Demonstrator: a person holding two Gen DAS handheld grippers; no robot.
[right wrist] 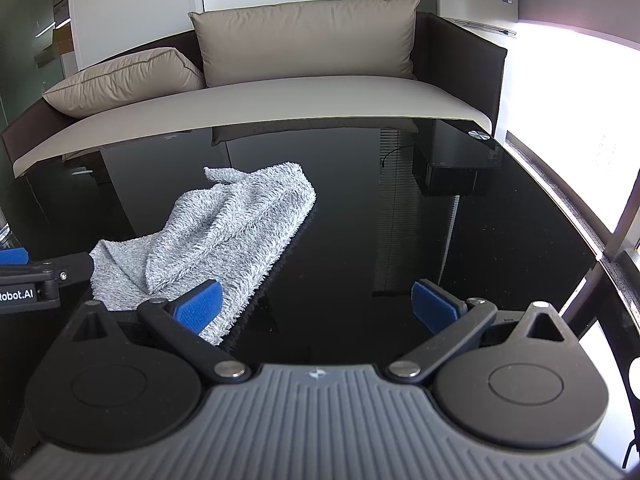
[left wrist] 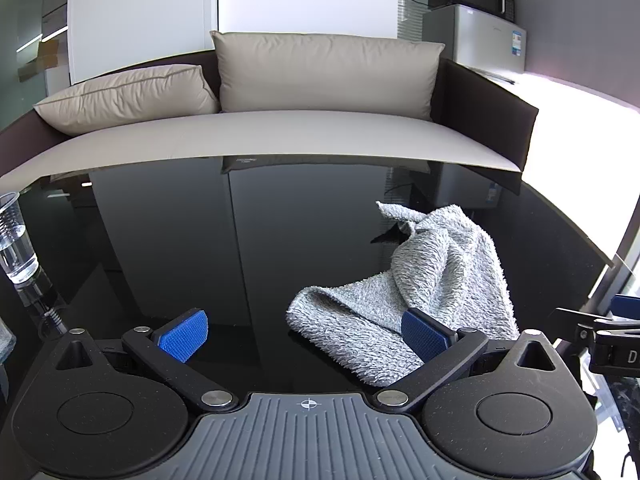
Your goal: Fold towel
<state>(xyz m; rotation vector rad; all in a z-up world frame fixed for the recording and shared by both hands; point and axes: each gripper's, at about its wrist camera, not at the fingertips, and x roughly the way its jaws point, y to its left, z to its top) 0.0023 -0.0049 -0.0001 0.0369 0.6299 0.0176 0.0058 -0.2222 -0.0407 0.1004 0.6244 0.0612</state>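
A grey fluffy towel (left wrist: 436,280) lies crumpled on the black glass table (left wrist: 240,240), right of centre in the left wrist view. My left gripper (left wrist: 306,334) is open and empty; its right blue pad overlaps the towel's near edge. In the right wrist view the towel (right wrist: 224,232) lies to the left. My right gripper (right wrist: 318,308) is open and empty, with its left pad over the towel's near right corner. Each gripper shows at the edge of the other's view.
A clear plastic cup with water (left wrist: 16,240) stands at the table's far left. A beige sofa with cushions (left wrist: 320,76) runs behind the table. A small fridge with a microwave (left wrist: 476,20) stands at the back right. The table's right edge (right wrist: 560,200) borders a bright window.
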